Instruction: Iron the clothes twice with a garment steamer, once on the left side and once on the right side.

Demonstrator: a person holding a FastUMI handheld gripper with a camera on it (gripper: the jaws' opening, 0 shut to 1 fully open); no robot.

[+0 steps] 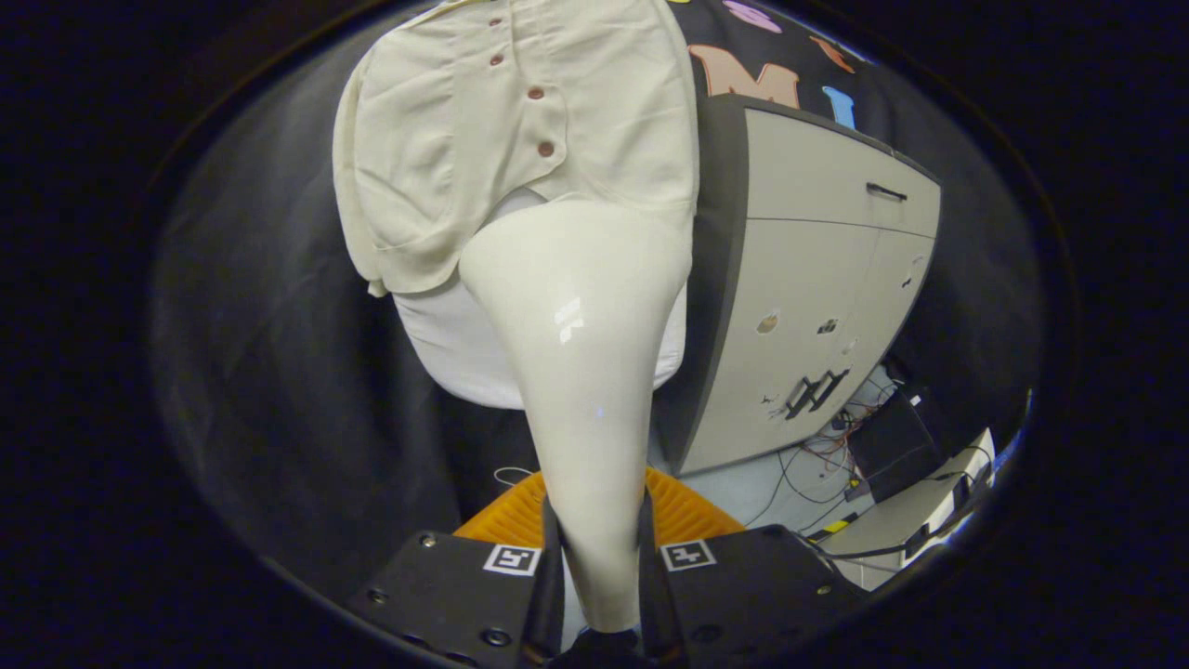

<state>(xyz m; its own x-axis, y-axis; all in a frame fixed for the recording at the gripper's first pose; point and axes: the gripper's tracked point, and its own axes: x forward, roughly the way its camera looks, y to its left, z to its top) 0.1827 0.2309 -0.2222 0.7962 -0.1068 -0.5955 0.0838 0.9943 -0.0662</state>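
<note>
A glossy white garment steamer stands up between my fingers, its narrow handle clamped by both black pads and its broad head pointing away from me. My gripper is shut on that handle. The steamer's head sits at the lower hem of a cream button-up shirt with dark red buttons, which hangs on a white form. The head covers the hem just right of the button placket; whether it touches the fabric I cannot tell.
A grey-and-beige cabinet with drawers and doors stands just right of the shirt. An orange ribbed object lies right behind my fingers. Cables and black boxes litter the floor at the cabinet's foot.
</note>
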